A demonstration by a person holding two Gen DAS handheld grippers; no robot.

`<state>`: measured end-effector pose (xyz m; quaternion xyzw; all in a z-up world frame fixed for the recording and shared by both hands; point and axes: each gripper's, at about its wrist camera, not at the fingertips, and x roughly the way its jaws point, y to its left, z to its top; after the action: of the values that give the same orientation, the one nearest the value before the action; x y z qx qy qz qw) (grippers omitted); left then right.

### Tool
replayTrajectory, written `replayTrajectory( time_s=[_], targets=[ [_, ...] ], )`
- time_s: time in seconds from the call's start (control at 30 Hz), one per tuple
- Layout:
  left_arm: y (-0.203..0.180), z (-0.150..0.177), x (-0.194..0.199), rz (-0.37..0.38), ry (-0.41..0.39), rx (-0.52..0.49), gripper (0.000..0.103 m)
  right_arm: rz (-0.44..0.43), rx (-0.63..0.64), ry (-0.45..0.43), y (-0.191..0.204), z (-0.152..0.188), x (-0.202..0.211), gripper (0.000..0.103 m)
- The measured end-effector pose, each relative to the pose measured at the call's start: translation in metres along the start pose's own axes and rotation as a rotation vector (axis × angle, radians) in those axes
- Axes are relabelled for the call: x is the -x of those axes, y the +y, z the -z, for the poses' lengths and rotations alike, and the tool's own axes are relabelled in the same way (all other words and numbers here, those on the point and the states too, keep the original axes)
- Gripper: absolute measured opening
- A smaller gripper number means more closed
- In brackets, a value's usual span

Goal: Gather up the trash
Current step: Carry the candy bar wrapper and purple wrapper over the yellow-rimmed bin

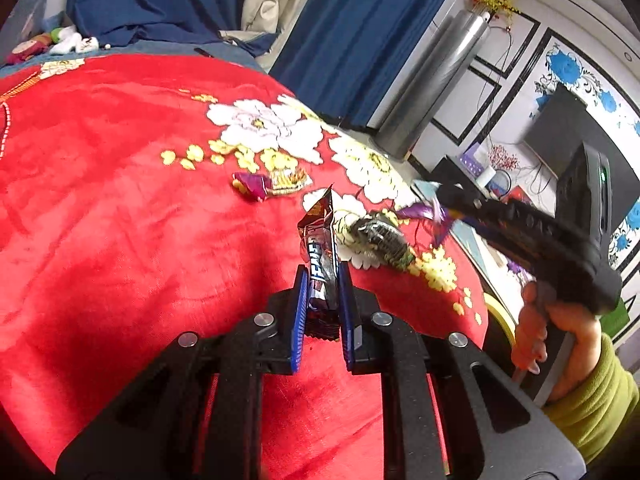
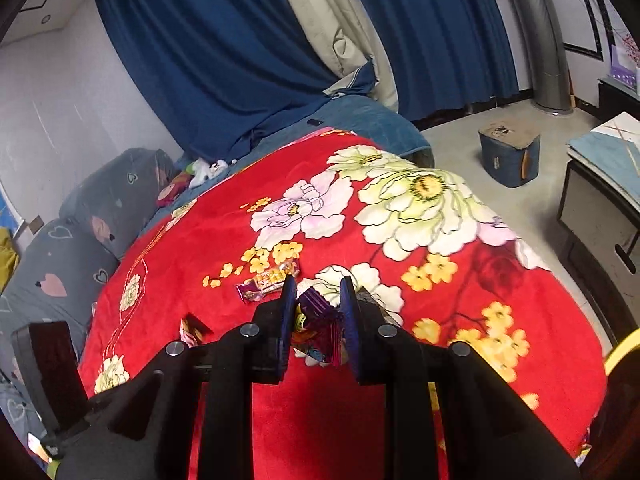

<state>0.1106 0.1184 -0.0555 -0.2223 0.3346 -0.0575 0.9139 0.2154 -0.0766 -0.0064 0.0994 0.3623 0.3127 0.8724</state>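
While both jaws are clamped on wrappers, left gripper [image 1: 323, 280] and right gripper [image 2: 318, 300] should be lifted clear of the red blanket [image 1: 120, 200].

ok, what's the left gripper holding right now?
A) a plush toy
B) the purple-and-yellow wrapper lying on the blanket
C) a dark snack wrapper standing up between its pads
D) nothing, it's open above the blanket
C: in the left wrist view the left gripper is closed on a dark snack wrapper that sticks up between the blue pads, while the purple-and-yellow wrapper lies on the red blanket.
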Motion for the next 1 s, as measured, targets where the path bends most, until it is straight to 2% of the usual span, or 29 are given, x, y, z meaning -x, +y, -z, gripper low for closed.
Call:
replayTrajectory(
  time_s=[0.37,1.0],
  targets=[
    [-0.026,-0.004,0.013,0.037,-0.052,-0.047,0.009,0.018,-0.007,-0.052,-0.015,0.012,0.045,0.022],
    [-0.087,0.015,0.012,0.121,-0.061,-0.158,0.009,0.137,-0.045,-0.114,-0.073,0.044,0.126,0.022]
  ],
)
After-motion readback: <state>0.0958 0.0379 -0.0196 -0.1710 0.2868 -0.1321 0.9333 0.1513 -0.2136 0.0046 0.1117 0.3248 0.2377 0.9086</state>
